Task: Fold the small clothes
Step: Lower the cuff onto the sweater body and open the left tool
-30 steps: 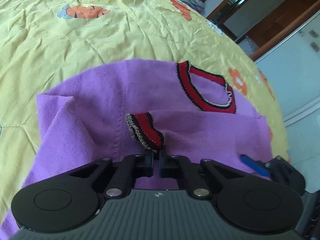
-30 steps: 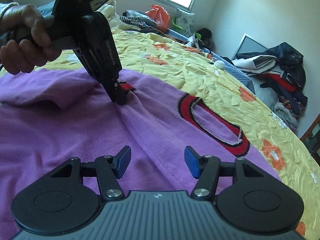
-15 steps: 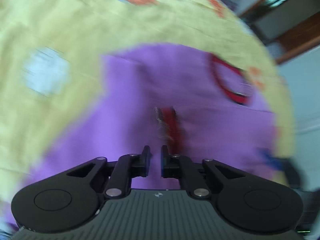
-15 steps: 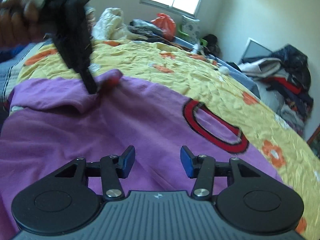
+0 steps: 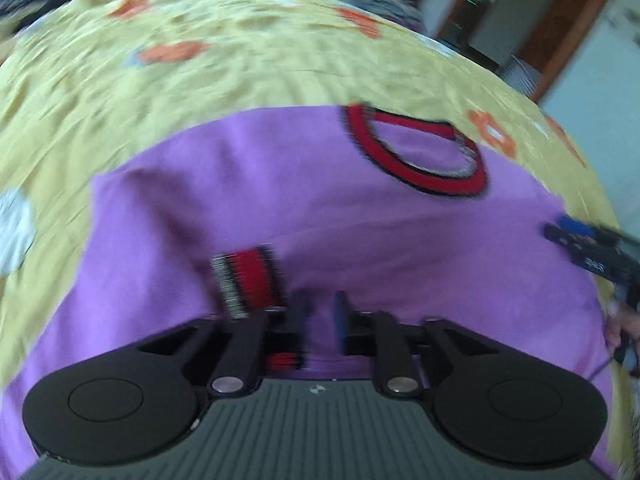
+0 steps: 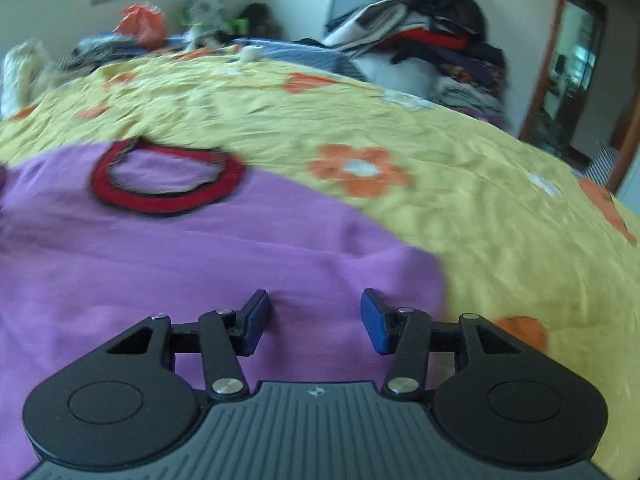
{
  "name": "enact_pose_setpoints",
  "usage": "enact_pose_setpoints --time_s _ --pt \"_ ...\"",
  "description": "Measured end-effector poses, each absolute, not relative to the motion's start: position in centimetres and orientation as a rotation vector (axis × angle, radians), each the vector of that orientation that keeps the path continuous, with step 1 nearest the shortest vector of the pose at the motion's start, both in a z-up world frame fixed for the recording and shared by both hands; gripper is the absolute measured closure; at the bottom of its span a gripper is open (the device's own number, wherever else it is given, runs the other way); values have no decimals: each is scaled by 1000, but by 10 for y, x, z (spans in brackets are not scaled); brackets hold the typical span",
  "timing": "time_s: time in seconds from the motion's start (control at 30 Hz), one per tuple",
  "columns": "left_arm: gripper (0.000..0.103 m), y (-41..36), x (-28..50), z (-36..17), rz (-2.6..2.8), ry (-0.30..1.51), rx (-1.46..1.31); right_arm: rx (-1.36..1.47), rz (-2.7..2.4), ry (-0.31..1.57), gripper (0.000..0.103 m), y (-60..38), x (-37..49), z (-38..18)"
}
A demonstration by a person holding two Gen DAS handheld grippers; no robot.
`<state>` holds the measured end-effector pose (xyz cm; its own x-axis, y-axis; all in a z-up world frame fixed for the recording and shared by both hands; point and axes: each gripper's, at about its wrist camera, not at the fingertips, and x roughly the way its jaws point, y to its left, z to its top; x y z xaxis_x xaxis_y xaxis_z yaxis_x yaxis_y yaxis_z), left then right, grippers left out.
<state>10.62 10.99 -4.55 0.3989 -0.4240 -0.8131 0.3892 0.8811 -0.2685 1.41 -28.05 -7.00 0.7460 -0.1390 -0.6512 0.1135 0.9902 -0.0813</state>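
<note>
A purple sweater (image 5: 280,184) with a red-and-black collar (image 5: 420,152) lies flat on the yellow bedspread (image 5: 200,60). One sleeve is folded across the body, its red striped cuff (image 5: 246,280) resting just left of my left gripper (image 5: 320,316). The left jaws are opening, with only the purple knit below the gap and nothing held. In the right wrist view, my right gripper (image 6: 314,316) stands open above the sweater (image 6: 200,260) near its right edge, with the collar (image 6: 168,180) further back on the left. The right gripper (image 5: 568,232) also shows at the left wrist view's right edge.
The flowered yellow bedspread (image 6: 400,120) stretches beyond and right of the sweater. A heap of clothes (image 6: 432,40) is piled at the far side of the bed. A wooden doorway (image 6: 576,60) stands at the right, a window at the back left.
The left gripper has let go of the cuff, which now lies on the sweater's body. The right gripper has swung rightward to the sweater's right edge, and the left gripper has left its view.
</note>
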Motion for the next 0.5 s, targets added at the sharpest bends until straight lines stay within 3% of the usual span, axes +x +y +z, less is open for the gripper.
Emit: enact_pose_setpoints --time_s 0.07,0.17,0.23,0.27,0.3,0.43,0.5 --pt "91 122 109 -48 -534 1042 -94 -23 -198 711 29 -297 16 -72" --pt "87 142 105 -37 -505 1037 -171 -15 -216 700 36 -290 4 -60" --pt "19 166 90 -18 -479 941 -212 -59 -156 648 36 -266 -17 -47" --pt "7 182 80 -9 -472 886 -241 -49 -102 631 36 -253 -25 -44" --pt "1 199 70 -2 -455 837 -265 -50 -54 620 38 -240 -34 -43" --pt "0 258 45 2 -400 846 -276 -138 -35 717 37 -211 -34 -73" --pt "0 282 37 -2 -348 875 -254 -39 -55 710 27 -225 -38 -74"
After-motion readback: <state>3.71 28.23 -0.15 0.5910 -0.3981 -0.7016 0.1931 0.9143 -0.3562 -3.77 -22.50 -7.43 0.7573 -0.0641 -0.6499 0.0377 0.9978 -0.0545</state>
